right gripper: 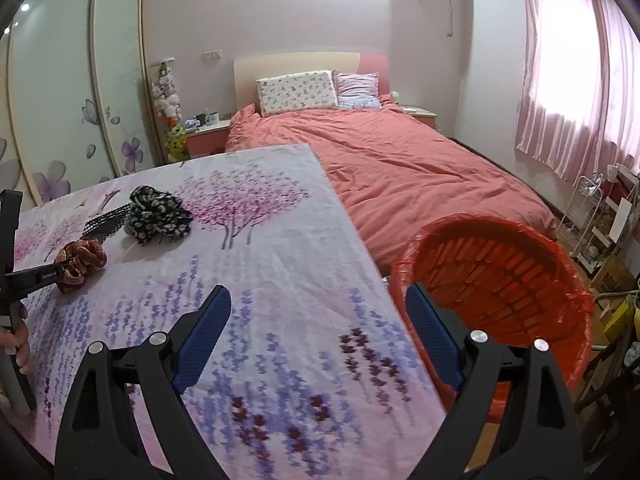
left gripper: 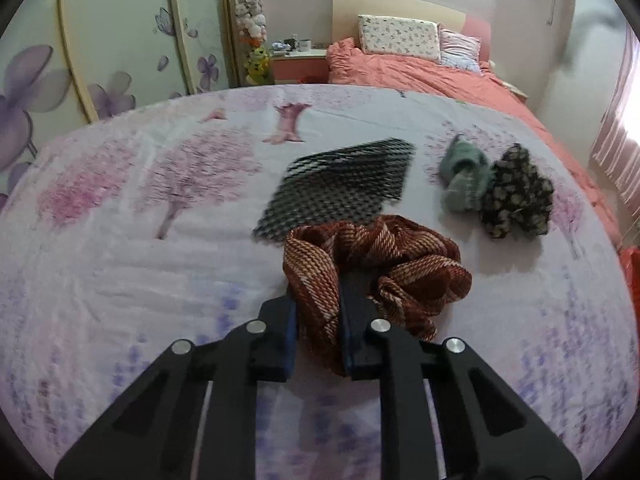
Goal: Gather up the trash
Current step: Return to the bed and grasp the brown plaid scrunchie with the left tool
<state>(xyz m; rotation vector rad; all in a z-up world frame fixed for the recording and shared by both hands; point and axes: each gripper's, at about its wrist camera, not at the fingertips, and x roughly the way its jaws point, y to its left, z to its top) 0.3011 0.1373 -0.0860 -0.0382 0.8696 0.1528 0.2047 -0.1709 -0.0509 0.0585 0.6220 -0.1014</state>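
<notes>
My left gripper (left gripper: 318,320) pinches one fold of the red striped scrunchie (left gripper: 376,268) on the tablecloth (left gripper: 120,280); right gripper (right gripper: 318,336) gapes, empty. Risk: fold slips before reaching the orange bin (right gripper: 500,272).

Black left gripper (left gripper: 318,334) and right gripper (right gripper: 318,334), blue-padded jaws, silver pivot screws

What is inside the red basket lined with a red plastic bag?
The red lined basket shows only its ribbed inner wall; no trash is visible. Its bottom is hidden behind the near rim and the right gripper.
</notes>
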